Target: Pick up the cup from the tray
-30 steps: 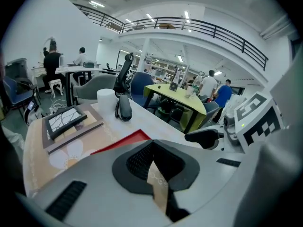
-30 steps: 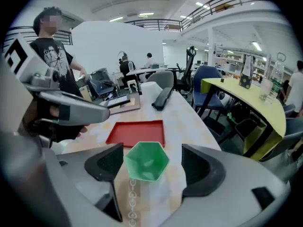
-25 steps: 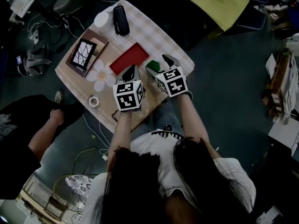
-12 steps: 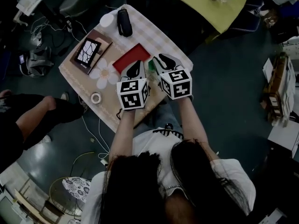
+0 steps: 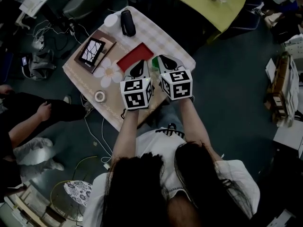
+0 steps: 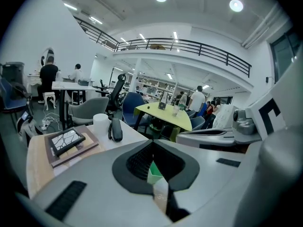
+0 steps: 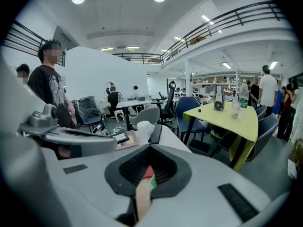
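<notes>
A small green cup (image 5: pixel 154 61) stands on the checked table beside the right end of a flat red tray (image 5: pixel 135 56). My left gripper (image 5: pixel 140 64) hovers over the tray's near edge, jaws together; a sliver of the cup (image 6: pixel 154 173) shows through its slit. My right gripper (image 5: pixel 164 59) hangs just right of the cup. Its jaws have just been closing and now meet with nothing between them. Under them, in the right gripper view, I see a bit of the cup (image 7: pixel 150 181) and of the tray (image 7: pixel 147 172).
On the same table lie a black case (image 5: pixel 128 21), a white round lid (image 5: pixel 111 20), a framed tile on a board (image 5: pixel 93 51), a flower-shaped mat (image 5: pixel 110 72) and a tape roll (image 5: pixel 99 96). A yellow table (image 5: pixel 208 4) stands beyond. A person (image 5: pixel 28 122) sits at the left.
Both grippers have risen over the table's near side. The right gripper's jaws, spread beside the green cup a second ago, have come together. The cup stays on the table.
</notes>
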Demonstrator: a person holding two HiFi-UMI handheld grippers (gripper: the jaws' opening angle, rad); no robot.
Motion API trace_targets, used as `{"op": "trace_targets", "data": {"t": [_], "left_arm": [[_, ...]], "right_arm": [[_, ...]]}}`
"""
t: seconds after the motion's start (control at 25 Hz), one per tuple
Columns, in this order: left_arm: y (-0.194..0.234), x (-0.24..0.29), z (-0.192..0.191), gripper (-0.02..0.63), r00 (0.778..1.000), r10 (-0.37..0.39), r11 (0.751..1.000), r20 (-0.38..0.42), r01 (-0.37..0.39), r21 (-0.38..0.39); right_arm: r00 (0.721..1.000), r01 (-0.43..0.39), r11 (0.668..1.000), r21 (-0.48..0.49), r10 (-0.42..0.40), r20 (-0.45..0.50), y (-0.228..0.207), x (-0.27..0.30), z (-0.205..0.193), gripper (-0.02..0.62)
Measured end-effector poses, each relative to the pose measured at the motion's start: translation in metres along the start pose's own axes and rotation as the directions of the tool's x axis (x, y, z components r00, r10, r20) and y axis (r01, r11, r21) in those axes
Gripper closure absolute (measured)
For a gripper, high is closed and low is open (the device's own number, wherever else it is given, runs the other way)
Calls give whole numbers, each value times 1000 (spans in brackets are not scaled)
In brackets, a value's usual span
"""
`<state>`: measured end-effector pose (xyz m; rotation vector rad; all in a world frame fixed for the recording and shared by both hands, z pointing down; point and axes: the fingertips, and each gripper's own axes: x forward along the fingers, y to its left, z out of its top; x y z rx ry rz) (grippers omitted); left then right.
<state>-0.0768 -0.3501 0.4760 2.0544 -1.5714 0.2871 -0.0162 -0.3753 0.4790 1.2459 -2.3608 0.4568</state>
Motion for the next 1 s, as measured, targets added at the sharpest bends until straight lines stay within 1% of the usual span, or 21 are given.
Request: {"op": "trace_targets", "data": {"t": [0.6,1.0], "left_arm": [[-1,-9,-6,601,1000,-9,1000,-12,9,24],[4,-9,-25,601,999,7,1000,-51,-6,20]], "right_arm": [[999,26,1000,9,-26,-19,7,-8,-10,584],[998,35,999,-8,-35,-49,8,-8,-25,584]]}}
